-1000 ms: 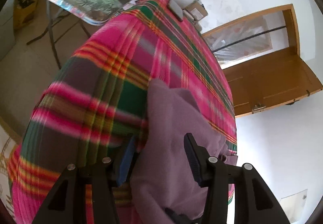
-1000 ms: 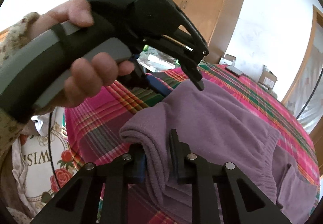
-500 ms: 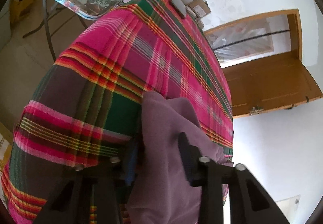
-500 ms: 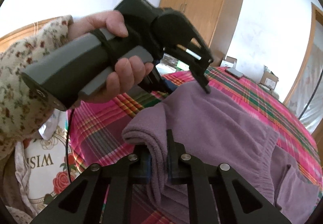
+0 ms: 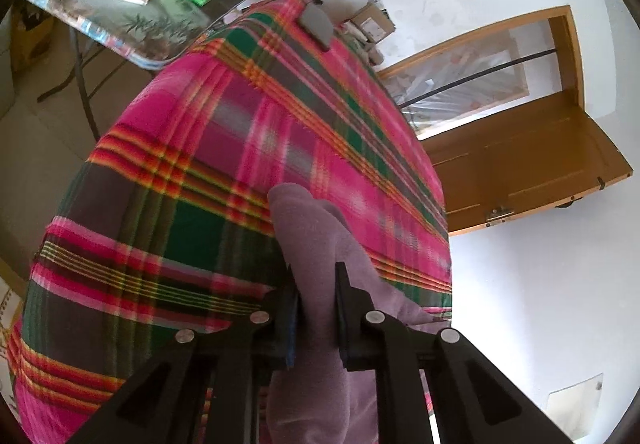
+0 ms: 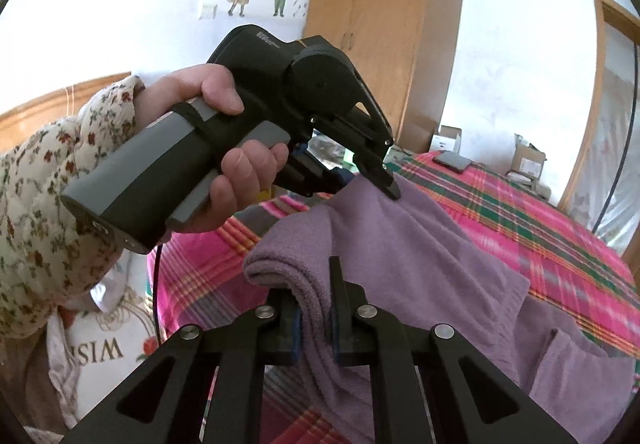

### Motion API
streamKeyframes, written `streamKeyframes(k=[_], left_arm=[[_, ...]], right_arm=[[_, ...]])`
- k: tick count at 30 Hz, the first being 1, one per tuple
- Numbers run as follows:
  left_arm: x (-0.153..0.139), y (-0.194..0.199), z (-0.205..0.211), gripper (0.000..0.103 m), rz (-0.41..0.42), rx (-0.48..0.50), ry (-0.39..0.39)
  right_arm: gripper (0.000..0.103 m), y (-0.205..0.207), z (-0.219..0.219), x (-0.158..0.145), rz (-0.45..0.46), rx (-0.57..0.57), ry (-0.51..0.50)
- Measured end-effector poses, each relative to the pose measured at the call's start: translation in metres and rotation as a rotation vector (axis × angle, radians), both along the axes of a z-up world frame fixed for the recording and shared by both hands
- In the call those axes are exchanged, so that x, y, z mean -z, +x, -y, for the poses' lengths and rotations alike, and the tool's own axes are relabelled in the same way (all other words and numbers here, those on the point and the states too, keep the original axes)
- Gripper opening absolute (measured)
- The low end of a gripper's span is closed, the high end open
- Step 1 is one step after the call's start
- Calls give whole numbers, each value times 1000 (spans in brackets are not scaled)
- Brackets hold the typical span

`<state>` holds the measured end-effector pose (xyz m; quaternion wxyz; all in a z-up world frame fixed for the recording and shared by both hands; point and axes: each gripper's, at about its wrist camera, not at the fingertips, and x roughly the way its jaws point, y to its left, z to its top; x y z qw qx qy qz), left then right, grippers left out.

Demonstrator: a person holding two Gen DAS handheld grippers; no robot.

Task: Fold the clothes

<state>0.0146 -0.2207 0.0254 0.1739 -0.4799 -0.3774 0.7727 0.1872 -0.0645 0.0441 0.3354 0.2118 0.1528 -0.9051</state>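
A purple fleece garment (image 6: 420,244) lies on a bed with a pink and green plaid cover (image 6: 540,228). My right gripper (image 6: 316,296) is shut on a folded edge of it and holds the fold up off the cover. My left gripper (image 5: 316,284) is closing its jaws on another raised edge of the garment (image 5: 316,228), and the cloth fills the gap between the pads. The right wrist view shows that left gripper (image 6: 376,180), held in a hand with a flowered sleeve, pinching the cloth at its far edge. The plaid cover (image 5: 200,184) stretches away beyond.
A dark phone (image 5: 318,24) lies at the far end of the bed. A folding table (image 5: 120,12) with green packets stands beyond the bed. Cardboard boxes (image 6: 528,160), a wooden wardrobe (image 6: 380,44) and a door (image 5: 520,164) line the walls. A flower-print cushion (image 6: 104,344) sits at lower left.
My left gripper's jaws have come together onto the purple cloth. Both grippers have risen, and the gripped edges have lifted off the cover with them.
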Motion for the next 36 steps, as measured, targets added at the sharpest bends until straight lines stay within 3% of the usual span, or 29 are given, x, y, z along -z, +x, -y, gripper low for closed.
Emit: streamKeyframes(k=[18, 36], left_arm=[[-79, 8, -45, 15, -133, 49, -94], [-117, 12, -115, 15, -198, 134, -182]], right_arm=[[10, 19, -45, -50, -38, 49, -168], [10, 10, -100, -67, 10, 116, -317]])
